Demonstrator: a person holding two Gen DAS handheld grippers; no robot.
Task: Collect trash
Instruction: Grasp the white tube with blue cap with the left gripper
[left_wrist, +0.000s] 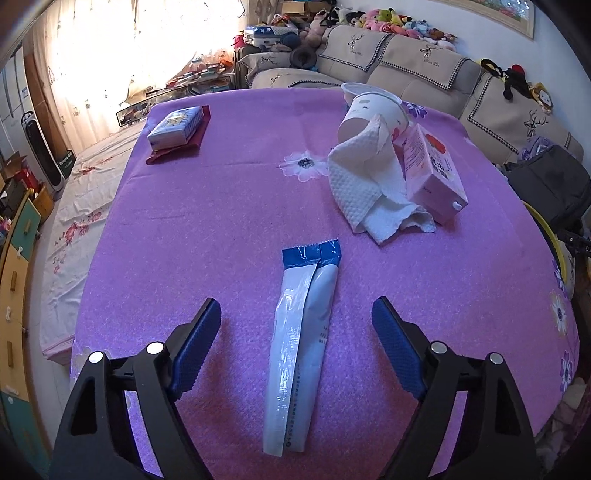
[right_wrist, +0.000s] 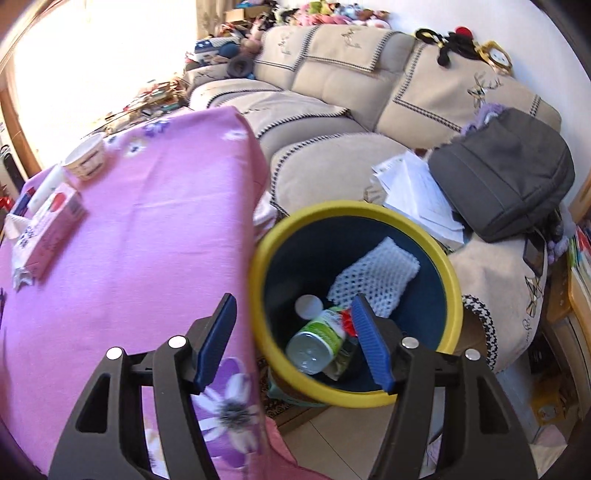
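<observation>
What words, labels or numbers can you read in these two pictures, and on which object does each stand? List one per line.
None can be read for certain.
White and blue wrapper: a line of small print, too small.
Pink carton: dark characters, blurred.
Blue box: picture and lettering, too small.
Bottle in the bin: green label, blurred.
Paper cup: marks unreadable.

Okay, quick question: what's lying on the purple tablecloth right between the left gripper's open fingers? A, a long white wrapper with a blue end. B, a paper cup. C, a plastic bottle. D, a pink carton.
A: the long white wrapper with a blue end lies flat between the left gripper's open jaws, untouched.
</observation>
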